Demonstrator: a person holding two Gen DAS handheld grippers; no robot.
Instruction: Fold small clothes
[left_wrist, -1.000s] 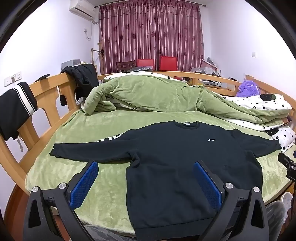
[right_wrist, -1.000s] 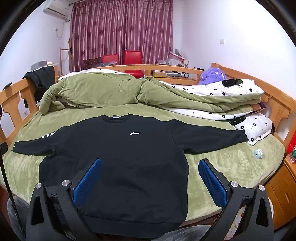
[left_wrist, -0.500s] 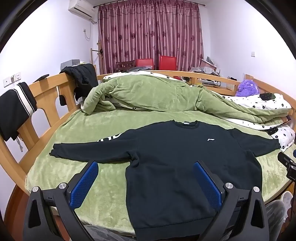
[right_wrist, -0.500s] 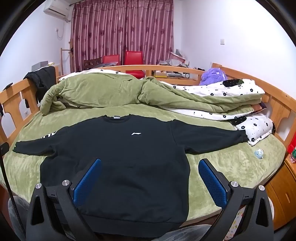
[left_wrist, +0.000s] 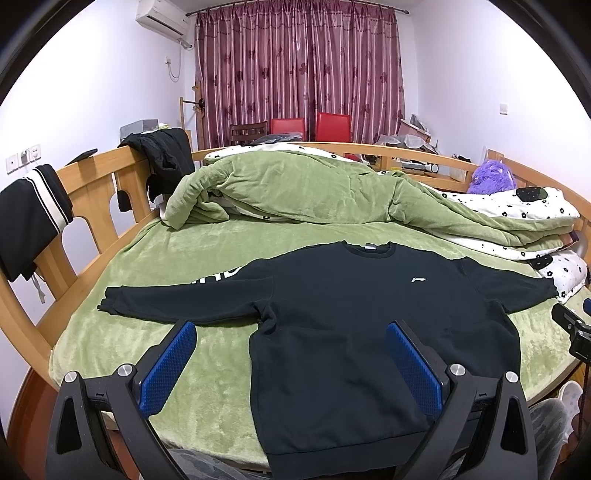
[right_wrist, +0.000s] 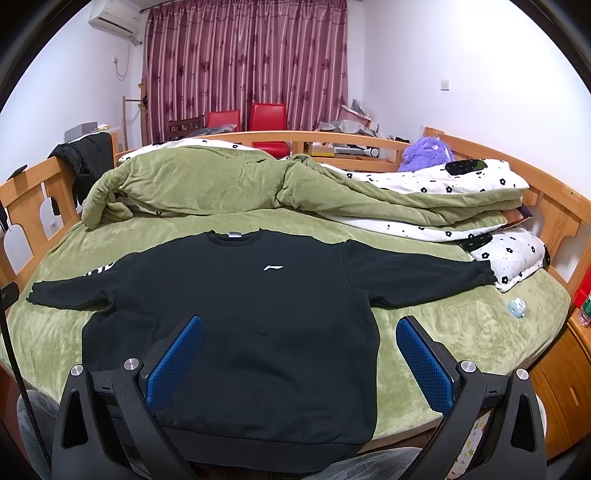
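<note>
A: Start big. What fills the view?

B: A wooden-framed bed (right_wrist: 561, 229) under a green plush cover, with a bunched green quilt (right_wrist: 207, 184) heaped toward the far side. Spread flat on the near half lies the black sweatshirt (right_wrist: 236, 306), front up, both sleeves stretched straight out, its hem at the near edge of the mattress.

A: How do you judge it will handle?

B: Thick, soft knit, probably some weight to it and nothing fragile. It should drape and sag rather than hold a crease, and the plush beneath may drag on it. I would pinch at a sleeve cuff or at a shoulder seam and carry the sleeve across the chest first.

A: And its looks?

B: Plain black, ribbed crew neck with a grey label inside, a small white logo on the chest, white lettering on one sleeve.

A: The tongs?

B: The left gripper (left_wrist: 291, 354) and the right gripper (right_wrist: 299, 350) both hover above the hem, blue pads spread wide, gripping nothing.
</note>
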